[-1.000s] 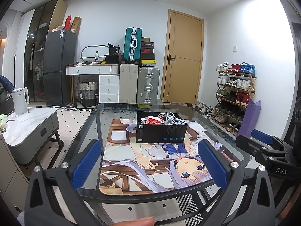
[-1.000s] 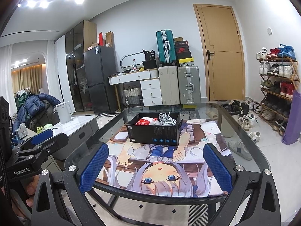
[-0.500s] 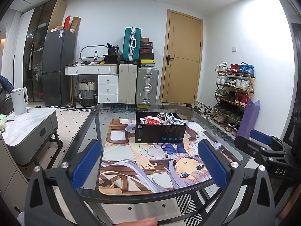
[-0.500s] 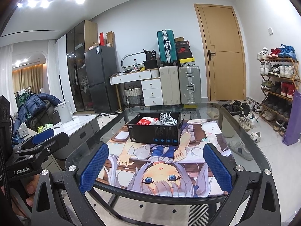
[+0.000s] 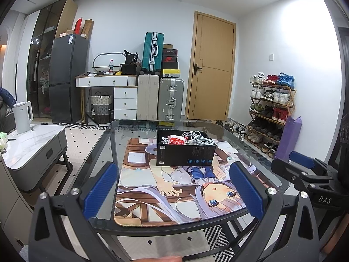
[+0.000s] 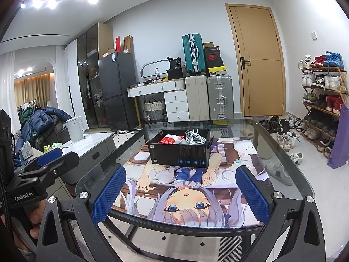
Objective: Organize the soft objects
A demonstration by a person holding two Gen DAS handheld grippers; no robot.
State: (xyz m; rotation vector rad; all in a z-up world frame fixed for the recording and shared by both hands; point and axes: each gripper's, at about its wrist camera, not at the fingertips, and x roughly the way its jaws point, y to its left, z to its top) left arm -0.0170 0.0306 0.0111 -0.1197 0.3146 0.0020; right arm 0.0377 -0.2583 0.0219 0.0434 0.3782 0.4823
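A black open-top box (image 5: 185, 152) (image 6: 180, 151) stands on a printed mat (image 5: 174, 187) (image 6: 185, 187) on the glass table. Inside lie a coiled white cable (image 5: 197, 138) (image 6: 195, 139) and a red-and-white soft packet (image 5: 176, 140) (image 6: 171, 140). My left gripper (image 5: 172, 188) hovers open at the table's near edge, well short of the box, nothing between its blue pads. My right gripper (image 6: 181, 193) is likewise open and empty at the near edge. Each gripper shows in the other's view: the right gripper (image 5: 305, 170) at the right, the left gripper (image 6: 48, 163) at the left.
The glass table's rim (image 5: 165, 229) runs just under both grippers. A grey side table with a white kettle (image 5: 21, 116) stands to the left. A shoe rack (image 5: 270, 109) and loose shoes (image 6: 283, 139) are at the right; suitcases, drawers and a door are behind.
Both views have shifted only slightly; the left view drifts a little so the box sits marginally higher. Both grippers stay open and nothing on the table has moved.
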